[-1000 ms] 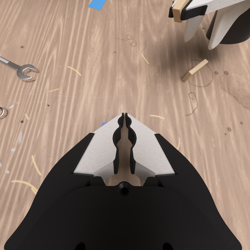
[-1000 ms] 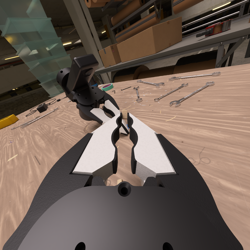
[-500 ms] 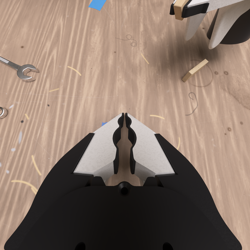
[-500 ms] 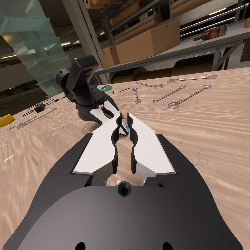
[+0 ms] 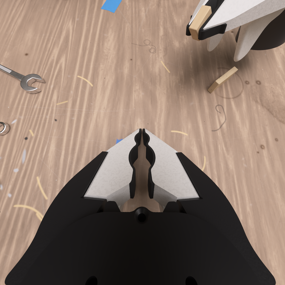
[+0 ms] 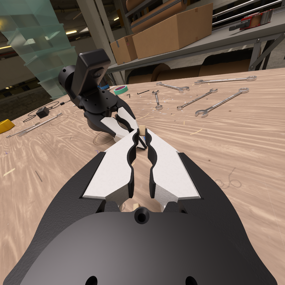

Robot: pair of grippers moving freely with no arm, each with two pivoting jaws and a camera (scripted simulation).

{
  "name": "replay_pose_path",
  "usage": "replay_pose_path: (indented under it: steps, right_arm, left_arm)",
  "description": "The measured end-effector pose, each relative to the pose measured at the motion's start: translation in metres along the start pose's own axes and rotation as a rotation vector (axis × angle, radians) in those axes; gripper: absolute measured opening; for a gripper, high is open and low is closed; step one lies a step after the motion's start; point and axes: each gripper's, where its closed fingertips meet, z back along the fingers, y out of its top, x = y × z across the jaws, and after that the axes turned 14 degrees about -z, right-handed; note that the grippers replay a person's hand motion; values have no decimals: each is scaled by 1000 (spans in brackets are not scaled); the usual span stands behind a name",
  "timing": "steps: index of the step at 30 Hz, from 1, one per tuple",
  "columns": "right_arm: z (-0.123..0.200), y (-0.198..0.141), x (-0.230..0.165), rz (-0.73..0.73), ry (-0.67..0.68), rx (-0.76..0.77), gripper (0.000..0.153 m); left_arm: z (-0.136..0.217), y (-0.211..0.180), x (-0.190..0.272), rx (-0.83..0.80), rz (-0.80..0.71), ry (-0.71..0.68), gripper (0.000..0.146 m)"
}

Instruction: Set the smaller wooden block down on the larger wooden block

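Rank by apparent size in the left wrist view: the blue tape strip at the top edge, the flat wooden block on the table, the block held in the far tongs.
1. Flat pale wooden block lying on the table: longest.
2. Small pale wooden block clamped in the right tongs and the blue tape strip: look alike; the strip is cropped, the held block nearer the camera, so unranked.

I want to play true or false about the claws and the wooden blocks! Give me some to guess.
1. The right claw is holding the smaller wooden block. True.
2. The larger wooden block lies on the workbench. True.
3. The smaller block already sits on the larger one. False: it is up in the air, apart from it.
4. The left claw holds a wrench. False: it is shut and empty; the open-end wrench lies on the bench.
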Motion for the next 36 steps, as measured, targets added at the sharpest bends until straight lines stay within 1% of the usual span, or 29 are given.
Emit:
replay_pose_path:
  steps: [12, 14, 15, 16, 18, 20, 21, 23, 24, 26, 27, 28, 30, 31, 34, 36]
  right_arm:
    - [-2, -3, -2, 35, -12, -14, 7]
    - [-1, -2, -2, 40, -11, -11, 7]
    - [-1, -2, -2, 42, -12, -9, 7]
    - [-1, -2, -2, 43, -14, -8, 7]
    - [-1, -1, -3, 47, -13, -5, 7]
    - [1, 0, -5, 57, -7, 11, 7]
    - [2, 1, -6, 63, -3, 21, 7]
    - [4, 3, -8, 72, 11, 38, 7]
    - [5, 4, -10, 74, 21, 45, 7]
    - [7, 5, -13, 79, 49, 55, 7]
    - [8, 5, -15, 81, 66, 60, 7]
    - [9, 5, -17, 81, 82, 64, 7]
    - [10, 6, -19, 75, 109, 67, 7]
    - [10, 6, -20, 70, 121, 66, 7]
    - [12, 7, -22, 60, 143, 73, 7]
    - [13, 8, -23, 58, 152, 83, 7]
  left_arm:
    - [1, -1, 0, 1, -13, 21, 1]
    - [4, 1, -2, 24, -13, 32, 6]
    - [8, 4, -3, 52, -11, 46, 10]
    - [15, 10, -7, 91, -2, 74, 16]
    - [42, 26, -14, 169, 16, 143, 21]
    - [87, 37, -24, 219, 19, 269, 26]
    - [115, 37, -29, 218, 27, 342, 28]
    - [175, 18, -34, 138, 78, 467, 33]
    - [206, 0, -34, 54, 122, 512, 35]
    - [266, -51, -32, -171, 259, 585, 35]
    - [289, -75, -29, -257, 342, 602, 35]
    - [304, -99, -22, -310, 447, 579, 34]
    - [315, -135, -4, -367, 676, 470, 32]
    - [316, -151, 3, -398, 756, 446, 31]
    - [306, -181, 18, -450, 884, 393, 28]
    - [305, -201, 23, -576, 934, 387, 26]
